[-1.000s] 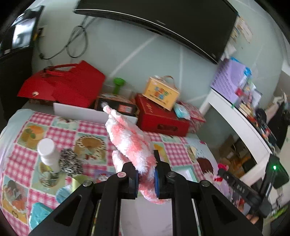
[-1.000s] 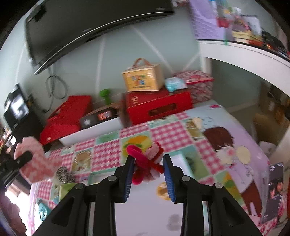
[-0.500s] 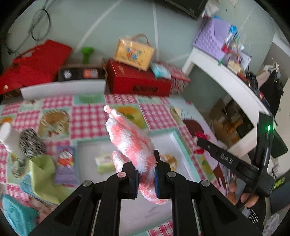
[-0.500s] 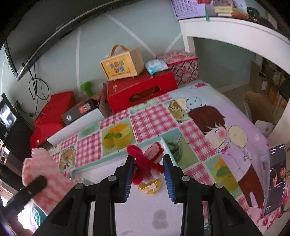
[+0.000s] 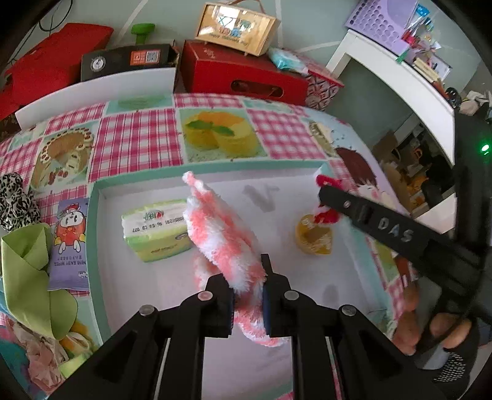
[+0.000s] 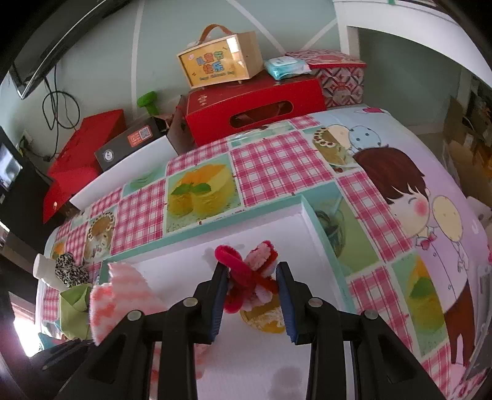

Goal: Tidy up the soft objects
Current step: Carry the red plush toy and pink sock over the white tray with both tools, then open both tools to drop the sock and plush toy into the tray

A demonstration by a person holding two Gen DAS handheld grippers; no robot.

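Observation:
My left gripper is shut on a fluffy pink-and-white cloth, which hangs just above a white tray with a teal rim. A green tissue pack and a yellow heart-shaped piece lie in the tray. My right gripper is shut on a red-and-pink fuzzy wire toy, over the yellow piece near the tray's right rim. The left wrist view shows the right gripper with that toy. The pink cloth shows at lower left in the right wrist view.
Left of the tray lie a leopard-print scrunchie, a green cloth and a baby-wipes pack. Red boxes and a yellow carry box stand behind the checked tablecloth. A white desk is at right. A hand holds the right gripper.
Both grippers have come down and tilted toward the tray, which now fills the lower views. Each keeps its hold on its soft item.

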